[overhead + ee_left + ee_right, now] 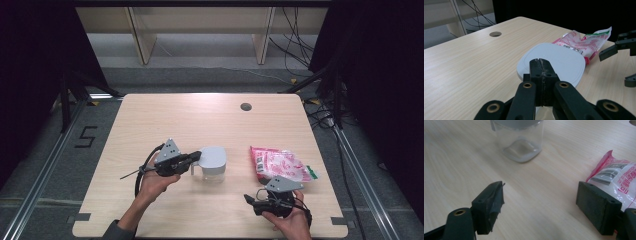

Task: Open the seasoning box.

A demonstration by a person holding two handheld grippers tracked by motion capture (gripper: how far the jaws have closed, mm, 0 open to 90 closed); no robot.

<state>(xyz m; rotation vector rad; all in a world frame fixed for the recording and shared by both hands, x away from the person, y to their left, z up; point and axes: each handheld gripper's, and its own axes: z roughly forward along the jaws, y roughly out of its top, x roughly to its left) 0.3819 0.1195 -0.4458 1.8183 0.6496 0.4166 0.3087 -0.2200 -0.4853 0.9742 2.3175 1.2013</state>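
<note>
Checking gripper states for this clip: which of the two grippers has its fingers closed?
The left gripper, at the grey lid of the clear container; its fingers meet. The right gripper, near the pink packet, stands open.

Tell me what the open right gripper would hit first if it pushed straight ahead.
Probably the clear glass jar with the grey lid: it stands ahead of the right gripper, slightly left of centre, bare table between. Depth is unclear.
</note>
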